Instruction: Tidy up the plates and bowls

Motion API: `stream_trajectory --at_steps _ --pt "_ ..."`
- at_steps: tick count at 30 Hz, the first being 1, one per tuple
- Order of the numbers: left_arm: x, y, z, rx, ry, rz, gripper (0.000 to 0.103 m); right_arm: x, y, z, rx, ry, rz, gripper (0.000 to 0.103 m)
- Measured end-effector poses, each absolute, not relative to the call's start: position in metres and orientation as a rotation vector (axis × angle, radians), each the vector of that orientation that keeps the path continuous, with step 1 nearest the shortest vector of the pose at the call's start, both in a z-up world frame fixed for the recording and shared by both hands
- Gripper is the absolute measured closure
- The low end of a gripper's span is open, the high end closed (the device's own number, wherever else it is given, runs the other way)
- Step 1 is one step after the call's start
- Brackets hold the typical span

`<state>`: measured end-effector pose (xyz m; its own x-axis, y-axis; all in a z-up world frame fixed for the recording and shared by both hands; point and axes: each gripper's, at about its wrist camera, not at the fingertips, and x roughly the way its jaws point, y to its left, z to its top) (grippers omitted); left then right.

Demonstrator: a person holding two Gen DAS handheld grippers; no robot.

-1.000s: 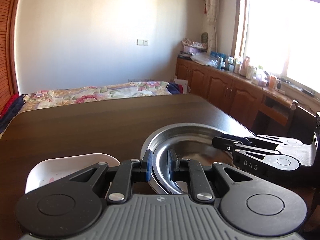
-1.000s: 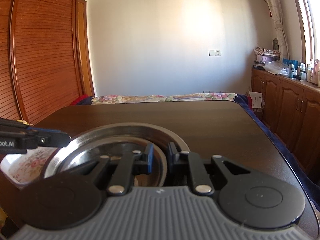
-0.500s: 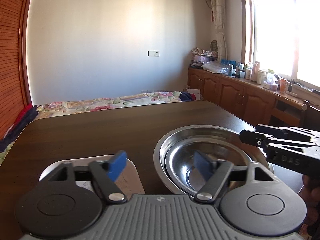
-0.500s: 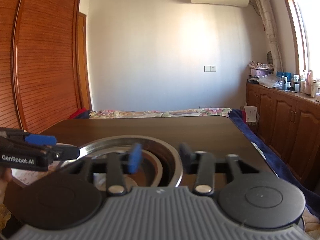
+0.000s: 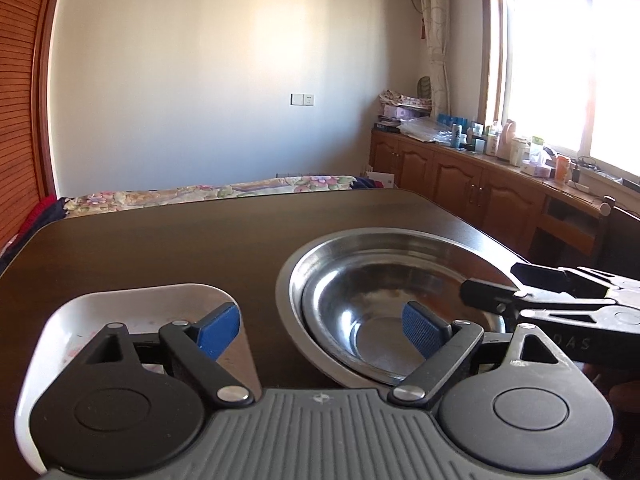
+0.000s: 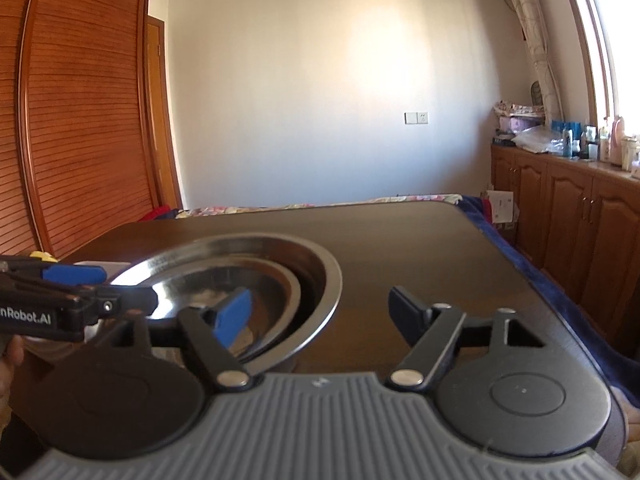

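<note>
The left gripper (image 5: 320,330) is spread wide, and nothing is between its two blue pads (image 5: 218,330). The right gripper (image 6: 320,316) is also spread wide and holds nothing; it has one blue pad (image 6: 234,314) on its left finger, and the pad on the other finger looks dark.

On the dark wooden table (image 5: 180,248) I count three dishes. The first is one white plate (image 5: 132,300) with rounded corners. It lies under the left finger of the left gripper, very near to the camera. Beside it, to the right, there are two metal dishes, one inside the other: one small steel bowl (image 5: 384,308) sits in one large steel bowl (image 5: 384,240) with a wide rim. The right pad of the left gripper hangs over the inside of the small bowl; I cannot tell if it touches it.

In the right wrist view, the large steel bowl (image 6: 320,264) lies in front and to the left, and the left finger of the right gripper is over it. The right finger is over the bare table, apart from the rim. Each gripper shows at the edge of the other's view, close to the bowls.

Farther back there is one bed (image 5: 208,192) with a flowered cover, then the wooden cabinets (image 5: 460,176) under the window.
</note>
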<state>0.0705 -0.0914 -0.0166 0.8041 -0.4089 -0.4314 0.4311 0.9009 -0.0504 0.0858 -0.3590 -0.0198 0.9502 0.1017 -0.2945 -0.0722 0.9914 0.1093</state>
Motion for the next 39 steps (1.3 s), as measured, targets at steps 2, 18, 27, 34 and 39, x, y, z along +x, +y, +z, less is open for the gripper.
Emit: stream_trajectory --at_steps 2,18,27,34,39 --pt "0.071 -0.093 -0.017 0.049 0.452 -0.459 0.013 0.087 -0.359 -0.021 0.1 0.301 0.095 0.022" --pt "0.082 -0.096 -0.026 0.039 0.513 -0.45 0.053 0.092 -0.363 -0.026 0.157 0.316 0.147 0.048" --pt "0.083 -0.095 -0.025 0.012 0.518 -0.454 0.067 0.096 -0.358 -0.025 0.144 0.32 0.164 0.066" --pt "0.082 -0.095 -0.025 0.02 0.513 -0.448 0.067 0.097 -0.36 -0.023 0.157 0.331 0.163 0.068" --pt "0.08 -0.095 -0.023 0.028 0.508 -0.447 0.067 0.096 -0.361 -0.022 0.183 0.327 0.167 0.068"
